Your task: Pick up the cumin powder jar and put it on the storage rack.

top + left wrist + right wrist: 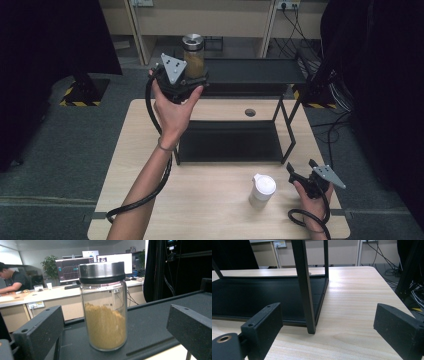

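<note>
A glass jar [193, 52] with a metal lid and yellow-brown powder stands upright on the left end of the black rack's top shelf [255, 70]. My left gripper [194, 76] is raised to it, with one jaw on each side of the jar's lower part. In the left gripper view the jar [105, 315] stands between the open jaws, with a gap showing on both sides. My right gripper [301, 169] rests low at the table's right front, open and holding nothing. It faces the rack's front right leg [305, 290].
A white lidded container [262, 191] stands on the wooden table [210, 205], just left of my right gripper. The rack's lower shelf [230, 141] is bare. A round hole [250, 112] sits in the tabletop behind the rack. Dark curtains flank the table.
</note>
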